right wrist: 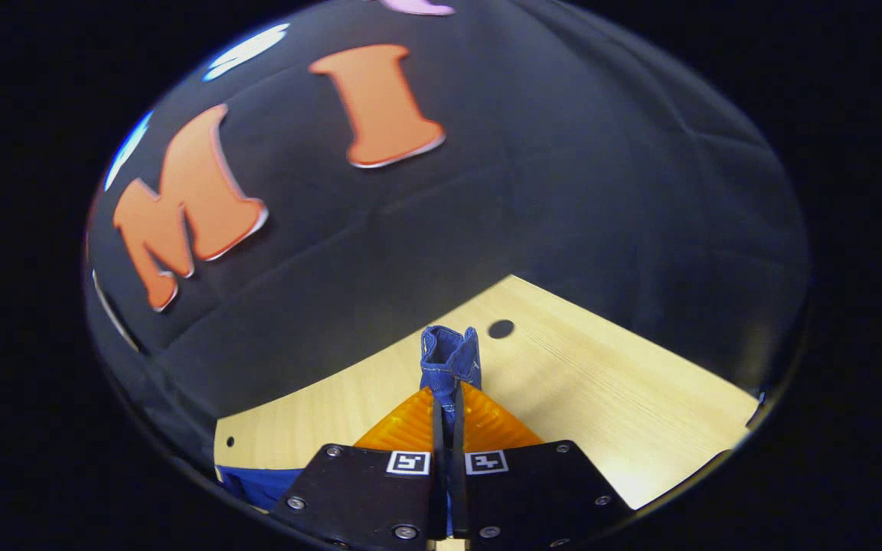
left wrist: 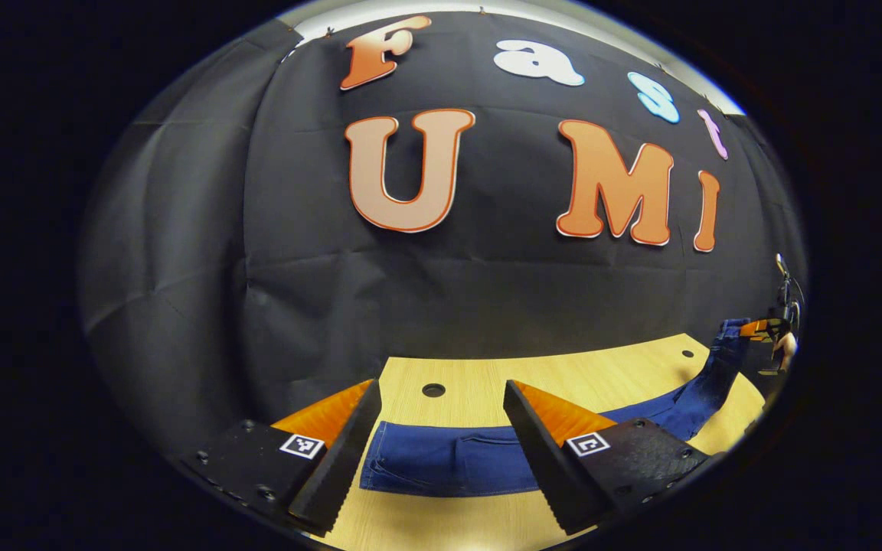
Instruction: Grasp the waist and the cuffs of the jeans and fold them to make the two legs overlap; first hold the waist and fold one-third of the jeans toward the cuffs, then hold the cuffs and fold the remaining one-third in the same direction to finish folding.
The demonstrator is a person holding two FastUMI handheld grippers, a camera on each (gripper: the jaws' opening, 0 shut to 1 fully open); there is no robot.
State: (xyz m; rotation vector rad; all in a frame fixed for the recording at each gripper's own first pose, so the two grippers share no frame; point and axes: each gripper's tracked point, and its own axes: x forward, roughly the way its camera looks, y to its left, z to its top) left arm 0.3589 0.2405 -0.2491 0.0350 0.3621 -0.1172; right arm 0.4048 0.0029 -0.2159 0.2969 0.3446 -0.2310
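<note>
**Between the fingers: cuff pinched, waist end not yet taken**

Ahead of the left hand-held gripper (left wrist: pixel 441 428), fingers spread wide apart, the jeans (left wrist: pixel 449 459) lie flat on the wood surface (left wrist: pixel 602 375), one end right between and under the fingertips, ungrasped. Far off to its right the denim rises to the other hand-held gripper. Right hand-held gripper (right wrist: pixel 447 398): fingers pressed together on a bunched denim end, likely the cuffs (right wrist: pixel 450 356), sticking up past the tips and lifted off the surface (right wrist: pixel 602 398).

Step, my guess: first fold, overlapping the legs. Next: left drops, closes on waist, both carry over together.

Count: one jeans, two hand-held grippers, one surface.
</note>
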